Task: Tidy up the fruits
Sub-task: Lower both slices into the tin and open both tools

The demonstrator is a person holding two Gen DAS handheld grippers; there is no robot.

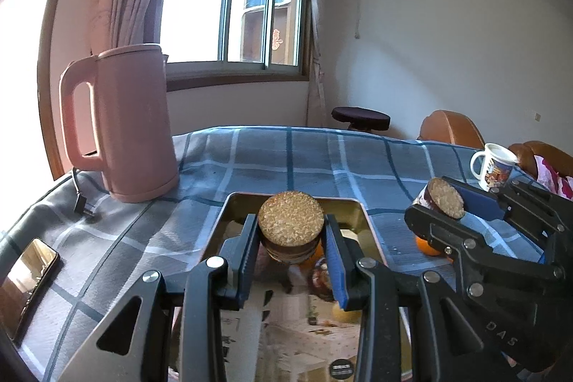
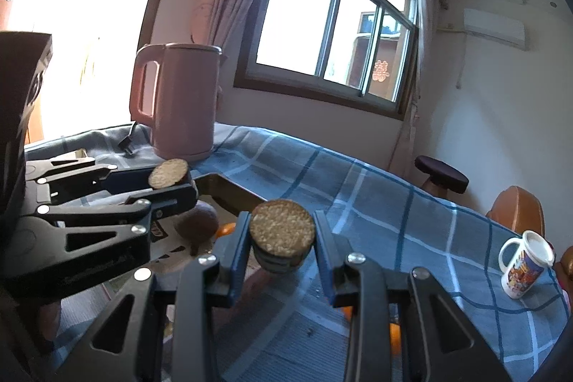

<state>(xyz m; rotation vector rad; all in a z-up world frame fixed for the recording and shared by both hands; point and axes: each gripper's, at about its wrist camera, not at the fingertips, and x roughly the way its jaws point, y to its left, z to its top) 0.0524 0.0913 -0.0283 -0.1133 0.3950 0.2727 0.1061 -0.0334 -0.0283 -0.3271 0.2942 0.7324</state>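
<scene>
My left gripper (image 1: 290,224) is shut on a small dark jar with a cork-like top (image 1: 290,221). It hovers over a shiny metal tray (image 1: 343,201) on the blue plaid tablecloth. My right gripper (image 2: 281,221) is shut on a second cork-topped jar (image 2: 283,230) above the cloth, to the right of the tray. Each view shows the other gripper: the right gripper (image 1: 444,199) at the right, the left gripper (image 2: 170,176) at the left. An orange (image 1: 426,246) lies under the right gripper. A dark avocado-like fruit (image 2: 198,221) and an orange (image 2: 225,230) sit in the tray.
A pink kettle (image 1: 129,124) with its cord stands at the table's far left. A phone (image 1: 28,281) lies near the left edge. A printed white mug (image 2: 524,264) stands at the far right. Brown chairs (image 1: 451,127) and a dark stool (image 1: 360,117) stand behind the table.
</scene>
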